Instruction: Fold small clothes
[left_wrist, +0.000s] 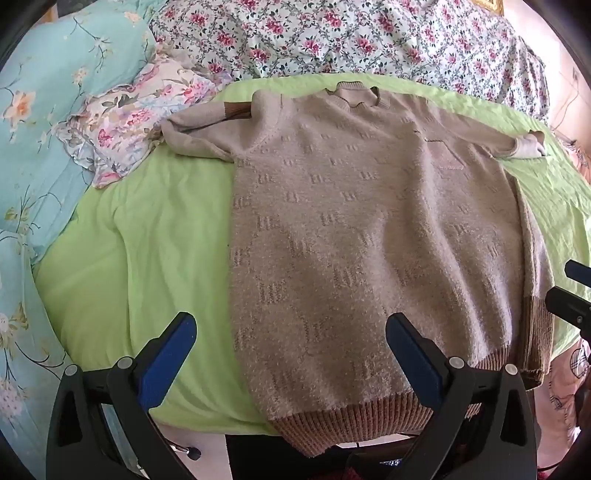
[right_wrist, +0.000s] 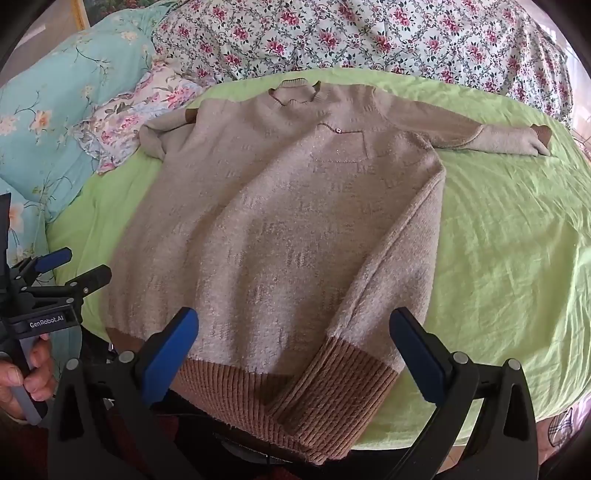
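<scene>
Lying flat, front up, on the green sheet (right_wrist: 498, 240): beige sweater (right_wrist: 280, 221), neckline at frame top, brown ribbed hem (right_wrist: 258, 398) overhanging the bed's near edge at frame bottom. Its sleeve on the frame's right is folded down along the body, cuff (right_wrist: 343, 384) at the hem. Left hand-held gripper (left_wrist: 291, 350) released, jaws wide, hovering over the sweater's lower left edge. Right hand-held gripper (right_wrist: 295, 347) likewise released, straddling hem and cuff. Bare sheet lies on both sides; floral quilt (right_wrist: 369, 33) and pillows (right_wrist: 55, 110) border top and upper left.
</scene>
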